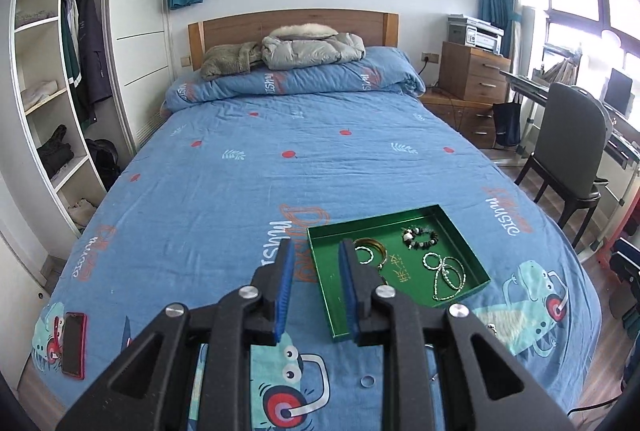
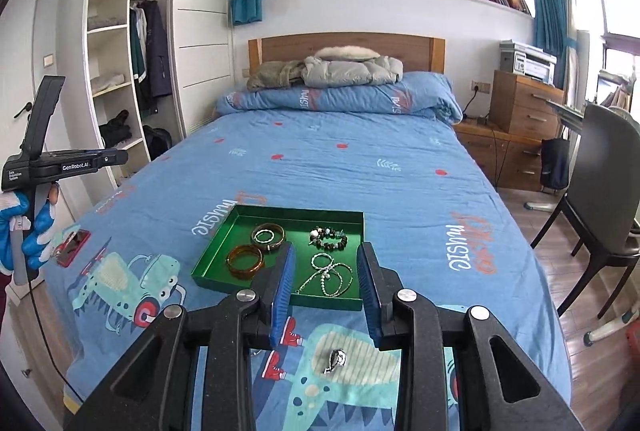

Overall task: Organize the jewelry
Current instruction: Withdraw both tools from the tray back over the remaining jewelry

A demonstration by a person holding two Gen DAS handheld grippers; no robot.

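My left gripper (image 1: 316, 251) hangs over the blue bedspread (image 1: 240, 191) with its jaws wide and nothing between them. The green tray (image 1: 440, 215) sits at about 2 o'clock from it, my right finger overlapping its near-left wall. My right gripper (image 2: 326, 259) is spread wide too, empty, with the tray dead ahead at 12 o'clock. Inside lie 2 amber bangles (image 2: 245, 261), a dark beaded bracelet (image 2: 328, 237) and silver chains (image 2: 332, 277). A silver ring (image 2: 335, 360) rests on the bedspread at 6 o'clock, between my fingers' bases. A small blue ring (image 1: 367, 381) lies at 6 o'clock on the left view.
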